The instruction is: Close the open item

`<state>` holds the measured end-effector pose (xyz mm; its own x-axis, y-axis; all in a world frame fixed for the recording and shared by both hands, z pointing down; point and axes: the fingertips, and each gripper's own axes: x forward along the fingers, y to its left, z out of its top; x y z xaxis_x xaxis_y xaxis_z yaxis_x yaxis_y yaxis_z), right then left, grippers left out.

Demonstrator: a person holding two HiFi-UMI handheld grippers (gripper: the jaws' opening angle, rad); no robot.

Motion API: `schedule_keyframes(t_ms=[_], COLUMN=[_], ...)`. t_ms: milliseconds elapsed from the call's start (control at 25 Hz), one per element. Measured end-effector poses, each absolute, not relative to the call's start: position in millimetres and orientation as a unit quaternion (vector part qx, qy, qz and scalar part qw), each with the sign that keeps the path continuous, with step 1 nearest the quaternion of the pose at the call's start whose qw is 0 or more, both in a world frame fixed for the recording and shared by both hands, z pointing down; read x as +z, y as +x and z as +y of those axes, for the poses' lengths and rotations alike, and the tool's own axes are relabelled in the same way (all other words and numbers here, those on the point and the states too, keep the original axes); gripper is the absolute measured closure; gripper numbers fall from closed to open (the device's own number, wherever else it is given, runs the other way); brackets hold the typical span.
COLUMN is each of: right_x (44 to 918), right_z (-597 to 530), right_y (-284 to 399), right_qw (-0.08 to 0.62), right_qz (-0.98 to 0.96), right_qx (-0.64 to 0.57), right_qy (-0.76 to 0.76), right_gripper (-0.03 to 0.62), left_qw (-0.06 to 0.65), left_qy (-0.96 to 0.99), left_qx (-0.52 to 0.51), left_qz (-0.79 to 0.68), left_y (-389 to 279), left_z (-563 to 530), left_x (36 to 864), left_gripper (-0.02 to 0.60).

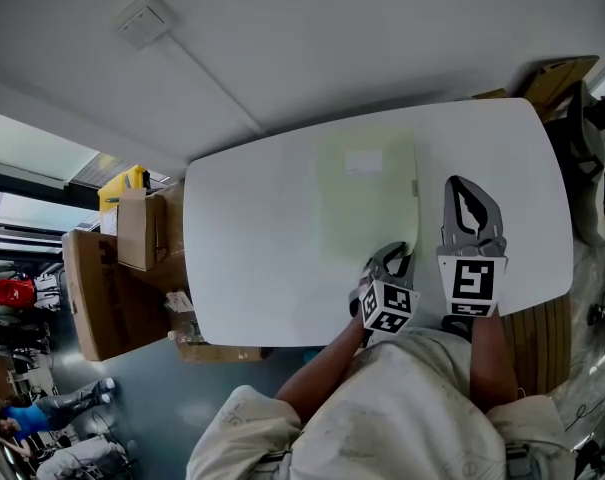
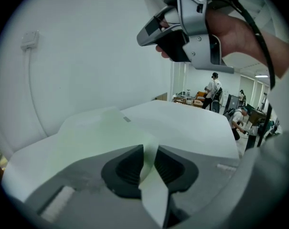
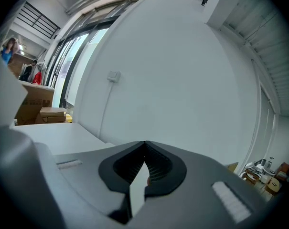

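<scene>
White tabletop point(image 1: 252, 238) holds the green folder point(image 1: 367, 203) lengthwise away from you; your left gripper point(image 1: 391, 256) has jaws slightly parted around its near edge, while the right gripper point(image 1: 470, 193) is closed and empty.

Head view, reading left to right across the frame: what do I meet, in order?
Brown cardboard boxes → pale green flat folder → right claw
</scene>
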<state>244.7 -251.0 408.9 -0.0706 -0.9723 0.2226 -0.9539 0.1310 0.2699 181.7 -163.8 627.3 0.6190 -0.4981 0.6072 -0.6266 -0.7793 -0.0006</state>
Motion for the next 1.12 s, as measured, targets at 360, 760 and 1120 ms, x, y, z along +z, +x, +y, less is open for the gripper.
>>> schedule_keyframes(t_ms=[360,760,1120], right_x=[412,417,437], right_z=[-256,-257,-265], right_y=[242,243,239], right_qw=[0.180,0.184,0.193], right_qz=[-0.733,-0.731,-0.738], right_qx=[-0.025,-0.020,-0.001], right_qy=[0.656,0.657,0.647], right_gripper=[0.592,0.592,0.592], left_qw=[0.115,0.164,0.177], left_qy=[0.899,0.903,0.902], left_qx=[0.324,0.313,0.303], left_qz=[-0.271,-0.244,-0.250], left_y=[189,192,192], left_z=[-156,-152,-152], left_x=[637,639,638], left_gripper=[0.443,0.402,0.402])
